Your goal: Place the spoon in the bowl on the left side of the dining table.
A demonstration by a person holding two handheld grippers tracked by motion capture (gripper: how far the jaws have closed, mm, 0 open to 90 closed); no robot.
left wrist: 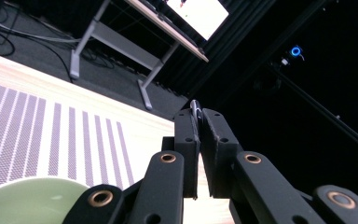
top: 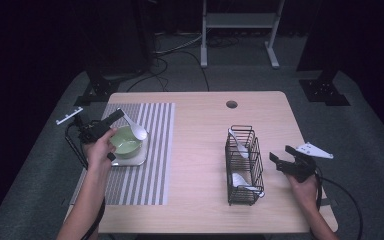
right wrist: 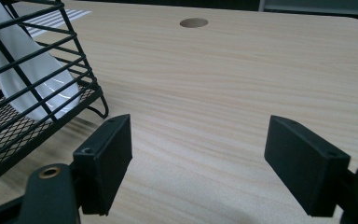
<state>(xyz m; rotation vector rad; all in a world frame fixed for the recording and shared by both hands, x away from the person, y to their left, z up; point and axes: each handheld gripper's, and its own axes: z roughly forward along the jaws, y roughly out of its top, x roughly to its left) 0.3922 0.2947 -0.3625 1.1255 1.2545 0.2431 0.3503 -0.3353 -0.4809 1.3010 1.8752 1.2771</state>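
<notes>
My left gripper [top: 118,115] is shut on the handle of a white spoon [top: 139,131], whose scoop hangs over the far right rim of a green bowl [top: 123,143]. In the left gripper view the jaws [left wrist: 199,115] are pressed together with the thin spoon handle [left wrist: 195,104] pinched at their tips, and the bowl [left wrist: 25,203] lies below them. The bowl rests on a white dish [top: 133,160] on a striped placemat [top: 155,150]. My right gripper [top: 281,154] [right wrist: 198,140] stands open and empty above the table, just right of a black wire basket [top: 241,196].
The basket [right wrist: 9,126] holds two more white spoons [top: 240,145] [top: 240,180], one of them close to the right jaws [right wrist: 23,70]. A round cable hole [top: 231,104] [right wrist: 193,22] lies at the table's far edge. Bare wood spans the middle of the table [top: 195,150].
</notes>
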